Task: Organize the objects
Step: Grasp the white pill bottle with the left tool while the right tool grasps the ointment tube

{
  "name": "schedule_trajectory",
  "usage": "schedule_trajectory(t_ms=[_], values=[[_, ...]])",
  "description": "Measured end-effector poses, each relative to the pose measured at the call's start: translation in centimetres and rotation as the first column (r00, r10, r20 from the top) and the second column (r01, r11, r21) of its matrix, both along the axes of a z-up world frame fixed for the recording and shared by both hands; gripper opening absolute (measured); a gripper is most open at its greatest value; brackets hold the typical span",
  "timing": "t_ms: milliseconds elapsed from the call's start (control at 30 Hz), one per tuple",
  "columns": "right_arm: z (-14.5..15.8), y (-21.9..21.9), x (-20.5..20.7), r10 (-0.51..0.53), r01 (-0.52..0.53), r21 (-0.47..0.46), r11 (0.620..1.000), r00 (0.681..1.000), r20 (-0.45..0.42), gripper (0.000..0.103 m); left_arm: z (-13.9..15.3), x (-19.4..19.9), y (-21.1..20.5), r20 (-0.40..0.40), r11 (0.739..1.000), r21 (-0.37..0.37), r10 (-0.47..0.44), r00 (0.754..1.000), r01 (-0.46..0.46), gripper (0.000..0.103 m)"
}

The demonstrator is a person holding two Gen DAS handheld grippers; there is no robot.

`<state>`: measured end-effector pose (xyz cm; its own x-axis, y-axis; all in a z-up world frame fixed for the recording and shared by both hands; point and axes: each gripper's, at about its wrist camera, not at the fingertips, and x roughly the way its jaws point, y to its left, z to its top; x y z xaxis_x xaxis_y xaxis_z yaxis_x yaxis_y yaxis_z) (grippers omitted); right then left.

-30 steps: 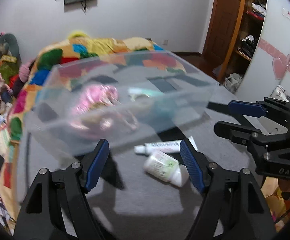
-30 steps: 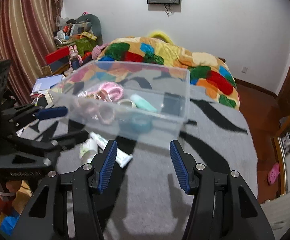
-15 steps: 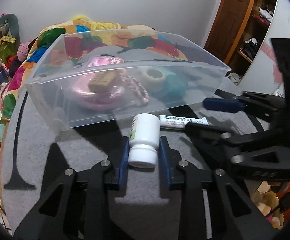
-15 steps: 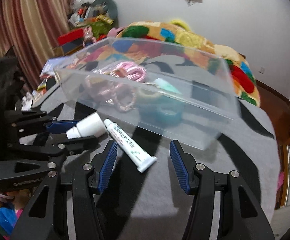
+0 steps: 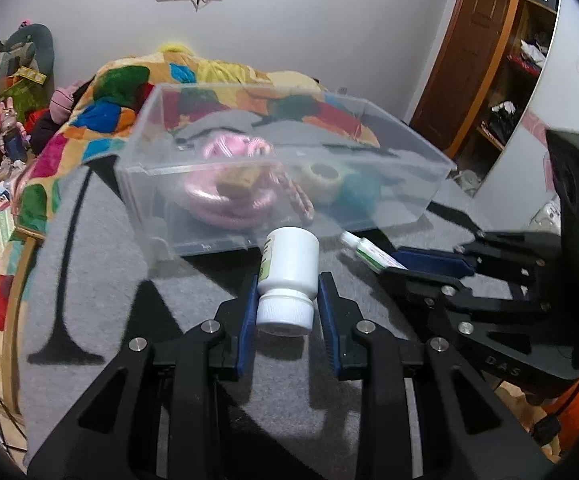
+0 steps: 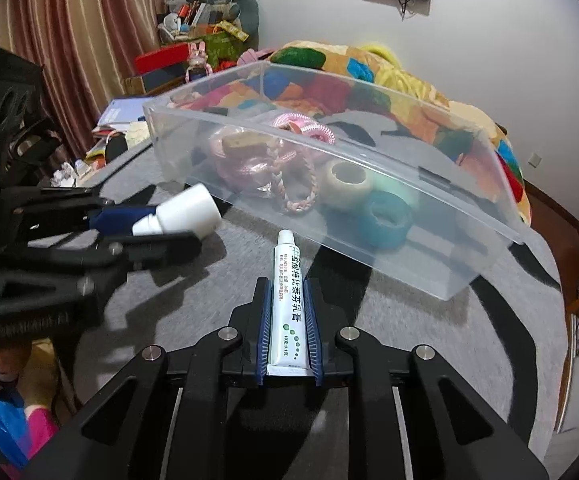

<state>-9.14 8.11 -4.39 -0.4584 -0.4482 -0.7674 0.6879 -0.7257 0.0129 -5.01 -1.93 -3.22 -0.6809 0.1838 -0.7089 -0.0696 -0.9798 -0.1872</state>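
A: Change since last entry: right gripper [image 6: 288, 320] has closed on the tube [image 6: 289, 304]; half a second ago it was open around it.

B: Left gripper [image 5: 287, 296]?

A: Clamped on the white bottle [image 5: 288, 276], cap toward camera. Both items sit just in front of the clear bin [image 5: 405, 200], on the grey blanket [image 5: 101, 280].
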Motion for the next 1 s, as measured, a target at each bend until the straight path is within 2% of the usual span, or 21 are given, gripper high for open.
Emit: schedule_trajectory(t_ms=[367,567,733,1000], values=[[5.8,2.7,1.0,-0.070,0.058,-0.157,0.986,0.995,-0.070,0.015,4.8,0.3,-0.7,-0.124,1.000,0.001,0.011,0.992,-0.011,0.029],[8.2,2.7,-0.1,-0.123,0.101,-0.210,0.973,0.988,-0.092,0.015,6.6,-1.2,-1.0,-0.155,1.000,0.002,0.007,0.988,-0.006,0.029],[8.4,2.1,-2.4,-0.177,0.154,-0.200,0.968,0.979,-0.100,0.015,6.5,-3.8,-1.0,-0.131,1.000,0.003,-0.008,0.991,0.008,0.029],[5.4,1.9,-8.1,-0.284,0.277,-0.117,0.954,0.958,-0.047,0.015,4.3,-8.1,-0.1,-0.069,0.999,-0.048,-0.002,0.998,-0.001,0.029]])
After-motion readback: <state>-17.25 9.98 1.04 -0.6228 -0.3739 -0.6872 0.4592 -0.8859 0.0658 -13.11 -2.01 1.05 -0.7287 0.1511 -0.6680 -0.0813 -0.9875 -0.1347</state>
